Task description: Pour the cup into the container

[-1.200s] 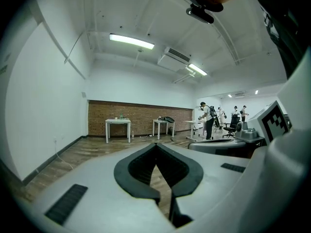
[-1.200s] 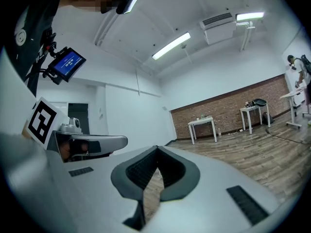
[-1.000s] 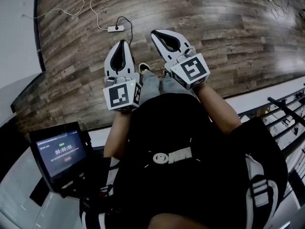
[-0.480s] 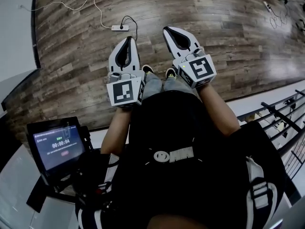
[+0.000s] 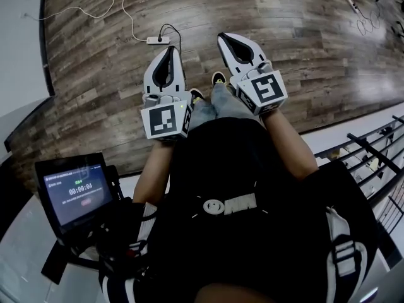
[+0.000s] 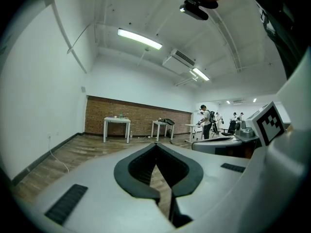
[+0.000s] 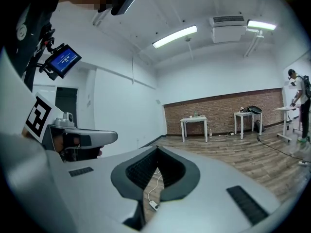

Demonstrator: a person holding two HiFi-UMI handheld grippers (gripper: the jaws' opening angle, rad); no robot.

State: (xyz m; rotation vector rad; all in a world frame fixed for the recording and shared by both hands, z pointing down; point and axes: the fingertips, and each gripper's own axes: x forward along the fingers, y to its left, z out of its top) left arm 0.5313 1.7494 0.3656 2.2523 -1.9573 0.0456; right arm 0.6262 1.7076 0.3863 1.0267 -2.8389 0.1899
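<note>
Left gripper (image 5: 168, 52) shut tight, empty; right gripper (image 5: 226, 40) same. Both hang over floor (image 5: 303, 55) near power strip (image 5: 158, 40). We see no cup, no container near it. Pouring not begun; next we must find cup.

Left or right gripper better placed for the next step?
Neither has an edge: left gripper and right gripper are both shut, empty, side by side over the wood floor. No cup or container shows near either.
</note>
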